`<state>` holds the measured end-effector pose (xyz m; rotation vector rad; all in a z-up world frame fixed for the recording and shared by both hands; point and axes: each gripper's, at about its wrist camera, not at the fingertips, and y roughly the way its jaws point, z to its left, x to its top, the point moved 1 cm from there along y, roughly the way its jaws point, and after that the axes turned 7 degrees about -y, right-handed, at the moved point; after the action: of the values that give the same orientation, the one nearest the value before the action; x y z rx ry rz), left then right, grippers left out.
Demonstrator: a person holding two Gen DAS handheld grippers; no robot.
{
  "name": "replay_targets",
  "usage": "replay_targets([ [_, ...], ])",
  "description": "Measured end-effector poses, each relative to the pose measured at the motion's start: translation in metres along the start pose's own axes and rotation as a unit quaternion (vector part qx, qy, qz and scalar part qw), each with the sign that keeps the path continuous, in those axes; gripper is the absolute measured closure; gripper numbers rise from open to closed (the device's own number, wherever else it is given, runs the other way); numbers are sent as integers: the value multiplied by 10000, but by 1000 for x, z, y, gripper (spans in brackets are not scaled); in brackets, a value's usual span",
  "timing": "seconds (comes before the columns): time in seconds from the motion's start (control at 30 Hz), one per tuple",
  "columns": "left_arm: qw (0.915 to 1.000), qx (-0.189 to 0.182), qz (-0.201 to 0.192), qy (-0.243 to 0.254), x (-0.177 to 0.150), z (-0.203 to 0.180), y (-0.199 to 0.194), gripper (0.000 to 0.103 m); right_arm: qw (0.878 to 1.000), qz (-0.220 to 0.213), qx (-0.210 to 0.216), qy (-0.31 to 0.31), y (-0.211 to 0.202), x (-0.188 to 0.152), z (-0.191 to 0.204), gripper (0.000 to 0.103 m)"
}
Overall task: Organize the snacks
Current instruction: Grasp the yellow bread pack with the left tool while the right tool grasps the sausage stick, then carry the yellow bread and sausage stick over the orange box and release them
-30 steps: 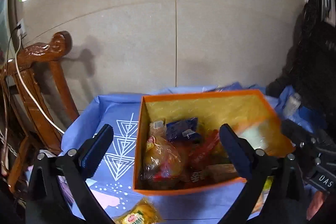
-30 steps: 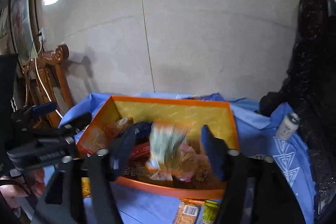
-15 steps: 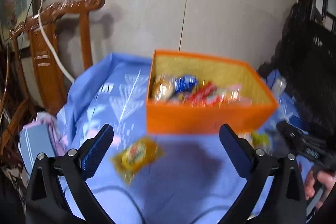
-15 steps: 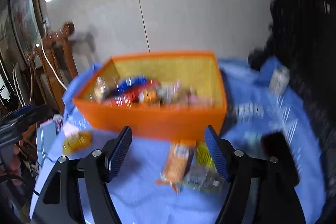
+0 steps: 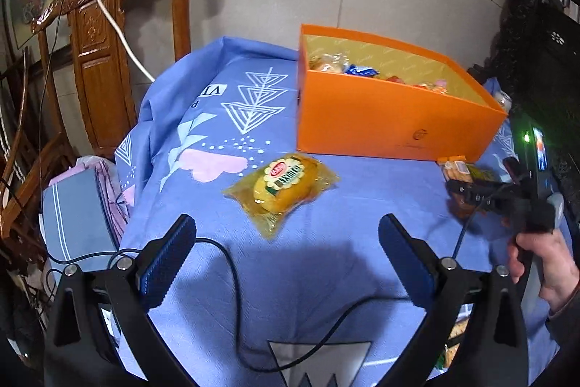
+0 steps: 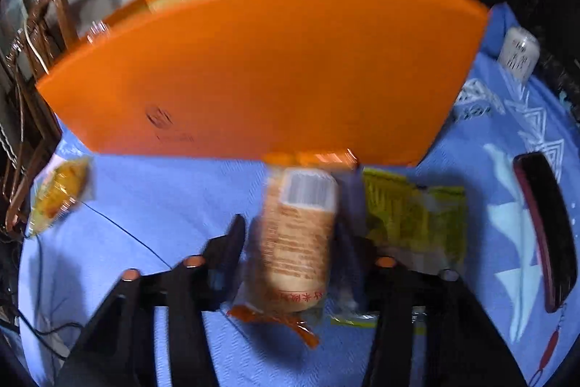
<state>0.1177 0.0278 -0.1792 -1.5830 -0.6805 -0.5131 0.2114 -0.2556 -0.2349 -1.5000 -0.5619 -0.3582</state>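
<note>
An orange box (image 5: 391,118) with several snacks inside stands on the blue cloth (image 5: 290,278). Just ahead of my left gripper (image 5: 286,227), whose fingers stand wide apart over the cloth, a yellow snack packet (image 5: 282,185) lies flat. My right gripper (image 6: 291,231) is low in front of the box (image 6: 253,68), its jaws closing on an orange snack packet (image 6: 297,234) whose sides the fingers meet. Right of that one lies a green packet (image 6: 409,216). In the left wrist view, the right gripper (image 5: 471,196) is at the right edge with a hand (image 5: 543,263) behind it.
A carved wooden chair (image 5: 101,35) stands at the table's far left with a white cable over it. A white can (image 6: 518,53) sits right of the box, and a dark flat object (image 6: 543,227) lies at the right. A black cable (image 5: 232,263) crosses the cloth.
Both grippers came down from over the box to the cloth in front of it. The right gripper's fingers have drawn in around the orange packet. The left stays wide open.
</note>
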Motion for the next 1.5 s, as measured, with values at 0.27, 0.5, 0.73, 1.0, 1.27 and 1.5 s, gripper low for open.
replay_targets([
  [0.27,9988,-60,76,477,23,-7,52,4,9964,-431,580,452,-44,-13,8,67],
  [0.5,9943,-150,466,946,26,-14,111,4,9916,-718,1008,370,-77,-18,36,67],
  [0.73,9939,-287,682,816,23,-6,129,32,9901,-655,1201,306,-76,-20,53,67],
  [1.0,9936,-453,652,800,11,-18,109,56,9897,-701,1195,360,-83,-26,55,67],
  [1.27,9952,-487,277,807,16,-41,54,56,9886,-879,1168,374,-101,-30,50,67],
  [1.5,9943,-686,-47,812,39,-68,4,56,9848,-1281,1119,341,-133,-18,41,67],
])
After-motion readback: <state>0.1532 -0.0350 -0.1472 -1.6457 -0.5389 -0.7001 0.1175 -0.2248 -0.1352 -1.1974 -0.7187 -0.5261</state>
